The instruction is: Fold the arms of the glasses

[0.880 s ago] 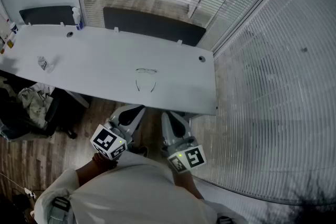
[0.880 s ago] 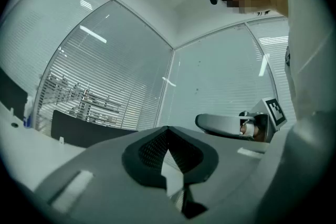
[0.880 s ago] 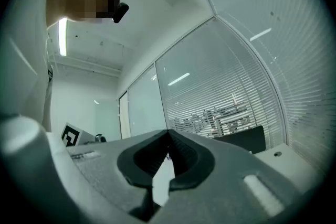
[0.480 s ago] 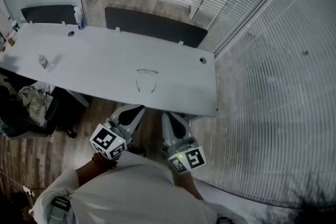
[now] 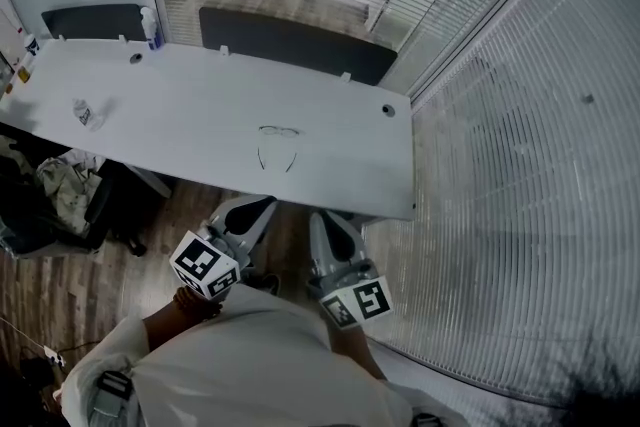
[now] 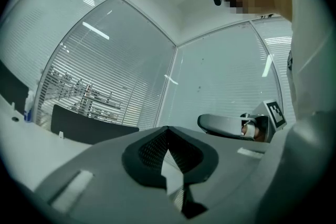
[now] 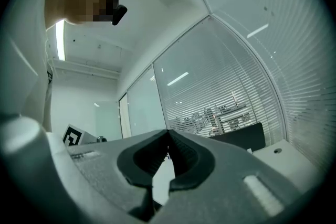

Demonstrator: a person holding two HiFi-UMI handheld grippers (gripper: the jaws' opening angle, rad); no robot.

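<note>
Glasses (image 5: 278, 145) sit on the counter (image 5: 180, 95) near its front edge, lenses toward the far side, both arms open and pointing back at the person. Nothing is touching them.

Left hand-held gripper (image 5: 262, 205) is closed and empty, jaws together with only background past the tips. Right hand-held gripper (image 5: 322, 220) is the same: closed, empty. Both are held close to the body, below the counter edge and well apart from the glasses, so the task is not started.

Handling, my read: thin wire frame, so light, likely to skid on the smooth counter, and easy to bend; lenses scratch and smear. I'd pin the frame with one gripper at the bridge or a front corner, not on a lens, then push each arm inward near its hinge, gently, one at a time. Detail at the hinges is too small to tell.
</note>
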